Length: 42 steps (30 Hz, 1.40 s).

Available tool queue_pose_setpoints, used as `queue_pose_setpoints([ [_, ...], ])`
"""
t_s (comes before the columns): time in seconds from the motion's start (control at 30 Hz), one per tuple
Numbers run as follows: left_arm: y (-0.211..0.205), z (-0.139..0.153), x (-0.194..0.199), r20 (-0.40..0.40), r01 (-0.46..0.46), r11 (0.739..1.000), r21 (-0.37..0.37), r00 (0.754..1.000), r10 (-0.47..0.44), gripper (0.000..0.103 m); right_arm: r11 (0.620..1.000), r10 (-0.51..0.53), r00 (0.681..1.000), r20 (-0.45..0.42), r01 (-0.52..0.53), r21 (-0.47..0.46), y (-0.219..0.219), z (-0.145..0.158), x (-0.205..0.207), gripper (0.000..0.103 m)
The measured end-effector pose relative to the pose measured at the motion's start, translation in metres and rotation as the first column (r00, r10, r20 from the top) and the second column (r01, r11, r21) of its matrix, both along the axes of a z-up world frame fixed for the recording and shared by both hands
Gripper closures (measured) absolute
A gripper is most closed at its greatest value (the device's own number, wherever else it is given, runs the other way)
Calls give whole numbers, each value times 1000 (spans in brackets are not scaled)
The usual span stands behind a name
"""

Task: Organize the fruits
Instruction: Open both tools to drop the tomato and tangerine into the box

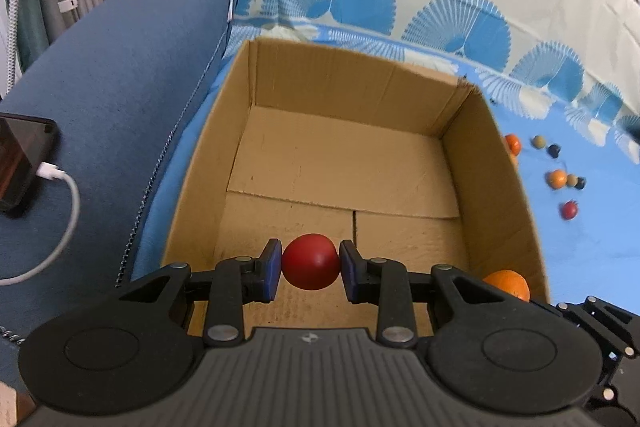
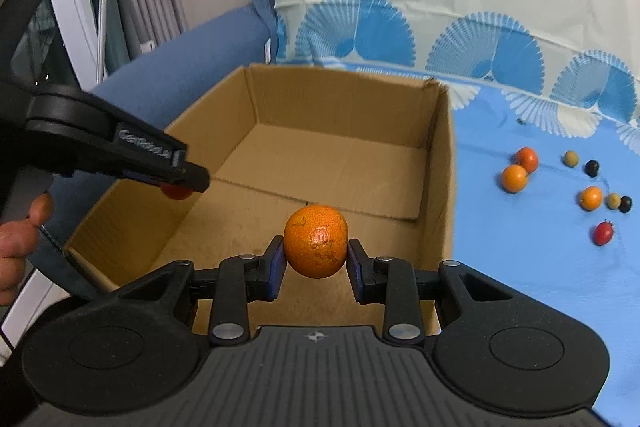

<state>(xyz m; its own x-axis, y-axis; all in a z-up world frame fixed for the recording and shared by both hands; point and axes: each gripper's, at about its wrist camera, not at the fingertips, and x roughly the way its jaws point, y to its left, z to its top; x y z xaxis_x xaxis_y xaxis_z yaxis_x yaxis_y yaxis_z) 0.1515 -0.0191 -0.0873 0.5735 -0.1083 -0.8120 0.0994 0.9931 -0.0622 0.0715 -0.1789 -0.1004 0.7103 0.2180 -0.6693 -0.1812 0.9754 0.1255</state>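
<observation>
My left gripper is shut on a red tomato and holds it over the near part of an open cardboard box. My right gripper is shut on an orange, held above the near edge of the same box. The orange also shows at the box's right wall in the left wrist view. In the right wrist view the left gripper reaches in from the left with the tomato mostly hidden. The box floor is bare.
Several small fruits lie on the blue cloth right of the box: oranges, a red tomato, greenish and dark ones. A blue sofa arm with a phone and white cable is left of the box.
</observation>
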Motion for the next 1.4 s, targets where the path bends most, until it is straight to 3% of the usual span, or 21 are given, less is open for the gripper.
queue_pose_setpoints([
  [0.53,-11,-44,20,-62,33,998,59,998,-29,66,998,39,996,-83,-44,-54,11,-25,17,69],
  [0.57,-12,-45,20,-59,46,997,59,997,-43,61,997,45,996,-83,-50,-63,12,-25,17,68],
  [0.6,-14,-44,20,-55,57,997,56,997,-54,39,996,49,995,-82,-54,-67,12,-25,17,68],
  [0.63,-15,-42,20,-43,63,997,51,997,-61,12,996,50,996,-75,-55,-72,11,-23,17,61],
  [0.67,-16,-38,17,-21,62,997,50,998,-61,3,995,46,997,-62,-51,-83,11,-20,16,43],
  [0.7,-16,-33,12,15,54,997,49,998,-55,0,995,40,998,-48,-45,-94,11,-16,15,33],
  [0.73,-17,-28,7,45,55,997,46,997,-57,0,994,32,999,-29,-35,-104,9,-11,12,18],
  [0.77,-18,-24,3,57,70,997,44,996,-73,0,994,24,1000,-10,-24,-108,8,-6,9,12],
  [0.9,-19,-5,-16,81,84,995,52,993,-88,0,997,-11,1000,-11,10,-73,-3,13,-6,9],
  [1.1,-1,20,-66,71,33,999,12,997,-33,0,994,-102,993,-61,105,36,-11,34,-51,6],
  [1.4,20,47,-127,110,-26,1000,15,994,24,0,995,-96,994,57,94,34,6,66,-116,3],
])
